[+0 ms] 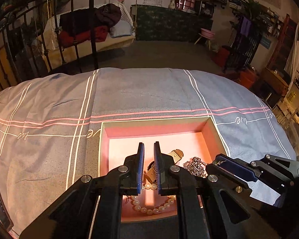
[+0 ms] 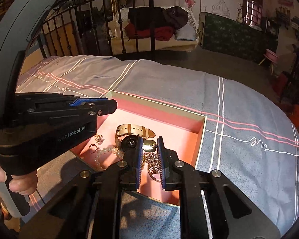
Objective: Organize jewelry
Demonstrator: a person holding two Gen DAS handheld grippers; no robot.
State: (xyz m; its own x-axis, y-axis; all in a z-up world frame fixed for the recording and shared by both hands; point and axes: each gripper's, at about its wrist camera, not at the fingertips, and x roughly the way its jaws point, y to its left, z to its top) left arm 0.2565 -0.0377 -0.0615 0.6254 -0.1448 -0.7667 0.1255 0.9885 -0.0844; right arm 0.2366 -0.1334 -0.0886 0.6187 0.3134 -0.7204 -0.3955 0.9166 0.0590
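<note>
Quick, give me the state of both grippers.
Left gripper: open, narrow gap, empty, above the pearl necklace.
Right gripper: open, empty, over the silver chain in the pink box.

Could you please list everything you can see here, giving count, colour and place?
Box: one, pink inside with pale rim, open on the bed.
Watch: one, cream strap and dark case, inside the box.
Pearl strand: one, white, near end of the box.
Silver chain: one, piled in the box beside the watch.
Small ring: one, gold-toned, on the box floor by the pearls.
Bedsheet: one, grey-blue with pink and white stripes, under the box.
Iron bed frame: one, black, behind the bed.
Left gripper: one, black with blue pads, over the box, jaws slightly apart, empty.
Right gripper: one, black with blue pads, over the chain, jaws apart.
</note>
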